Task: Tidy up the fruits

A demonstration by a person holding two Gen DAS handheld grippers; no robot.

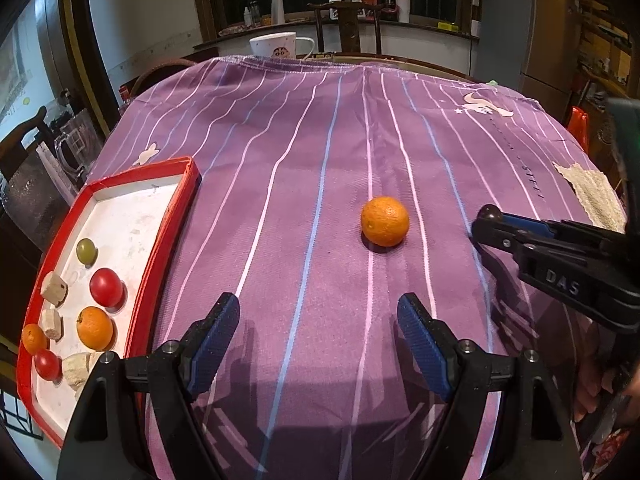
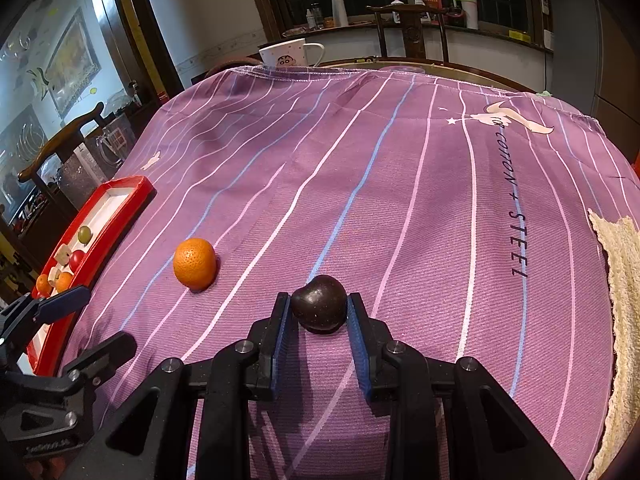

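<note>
An orange lies alone on the purple striped cloth. My left gripper is open, low over the cloth, with the orange ahead of it and a little to the right. My right gripper is shut on a dark round fruit, pressed between its blue pads. In the left wrist view that gripper comes in from the right with the dark fruit at its tip. A red-rimmed tray at the left holds a green grape, tomatoes and small oranges.
Pale foam chunks lie among the fruit in the tray. A beige cloth hangs at the table's right edge. A white mug stands at the far edge, with a wooden chair behind it. A person's hand shows at lower right.
</note>
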